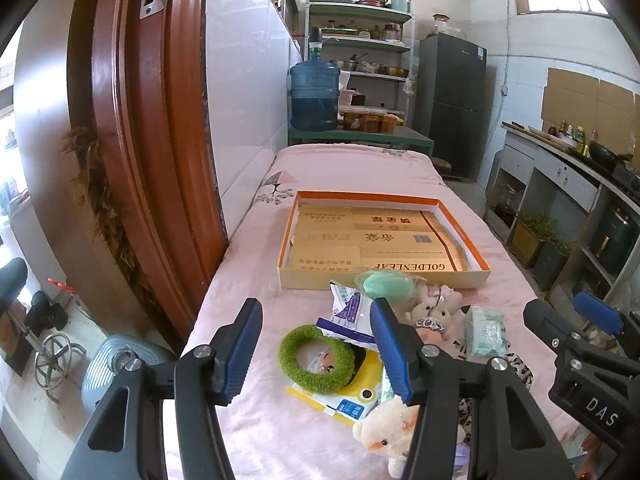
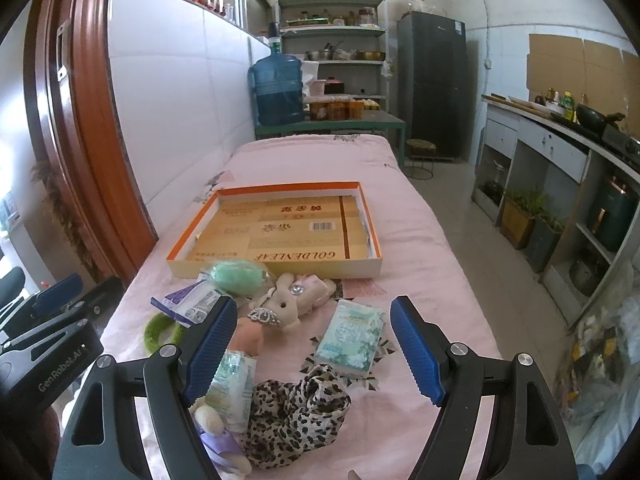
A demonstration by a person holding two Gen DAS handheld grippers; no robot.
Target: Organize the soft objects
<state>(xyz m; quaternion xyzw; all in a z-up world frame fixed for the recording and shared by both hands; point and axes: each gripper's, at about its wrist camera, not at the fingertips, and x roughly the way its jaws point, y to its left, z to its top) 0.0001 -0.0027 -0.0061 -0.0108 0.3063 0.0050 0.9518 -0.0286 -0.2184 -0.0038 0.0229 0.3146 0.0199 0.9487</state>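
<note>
A shallow orange-rimmed cardboard box (image 1: 460,278) (image 2: 280,270) lies empty on the pink cloth. In front of it lie a green sponge in plastic (image 1: 386,282) (image 2: 236,274), a beige plush rabbit (image 1: 436,308) (image 2: 280,306), a tissue pack (image 1: 486,330) (image 2: 352,332), a green fuzzy ring (image 1: 316,354) (image 2: 160,330), a leopard scarf (image 2: 296,412) and a cream plush toy (image 1: 390,430). My left gripper (image 1: 320,350) is open above the green ring. My right gripper (image 2: 316,350) is open above the scarf and tissue pack.
The pink-covered table (image 1: 352,168) runs away from me beside a white wall and a wooden door frame (image 1: 132,120). A blue water jug (image 1: 314,94) and shelves stand at its far end. A kitchen counter (image 2: 560,148) lines the right side.
</note>
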